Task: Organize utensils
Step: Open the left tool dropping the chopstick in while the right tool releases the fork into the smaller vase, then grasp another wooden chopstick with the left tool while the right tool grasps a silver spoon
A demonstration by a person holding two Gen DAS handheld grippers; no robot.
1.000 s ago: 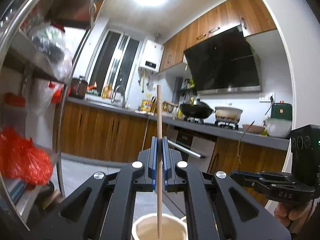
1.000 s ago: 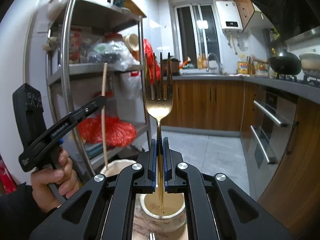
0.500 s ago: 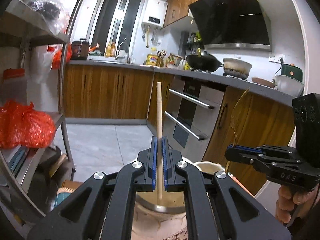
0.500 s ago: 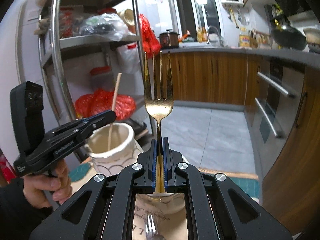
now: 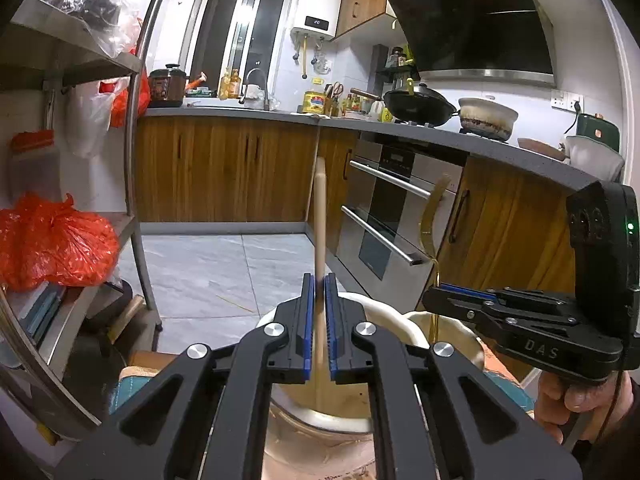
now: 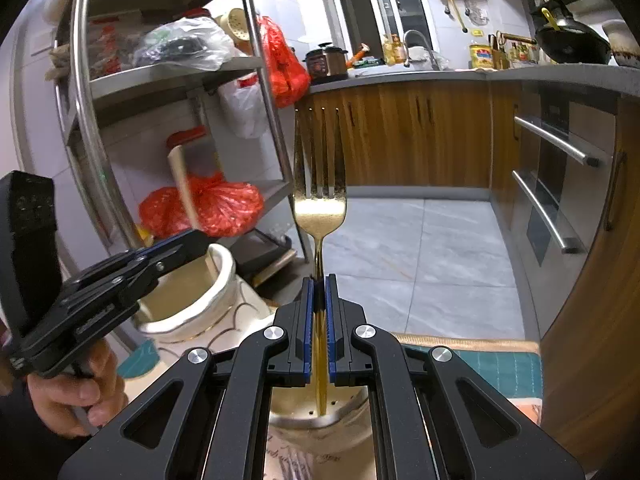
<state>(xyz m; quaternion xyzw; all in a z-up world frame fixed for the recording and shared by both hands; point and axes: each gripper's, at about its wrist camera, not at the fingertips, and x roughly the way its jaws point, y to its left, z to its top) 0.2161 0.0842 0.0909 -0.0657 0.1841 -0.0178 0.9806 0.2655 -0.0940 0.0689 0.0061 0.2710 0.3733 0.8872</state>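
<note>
My left gripper is shut on a wooden chopstick, upright, its lower end inside a cream ceramic holder. It also shows in the right wrist view, over the same holder. My right gripper is shut on a gold fork, tines up, its handle end down in a second holder with holes in its bottom. In the left wrist view the right gripper holds the fork over that holder.
A steel shelf rack with red bags stands at the left. Wooden cabinets and an oven run along the right. A teal mat lies under the holders. Grey floor tiles lie beyond.
Both grippers have moved lower. The chopstick and the fork have sunk deeper into their holders.
</note>
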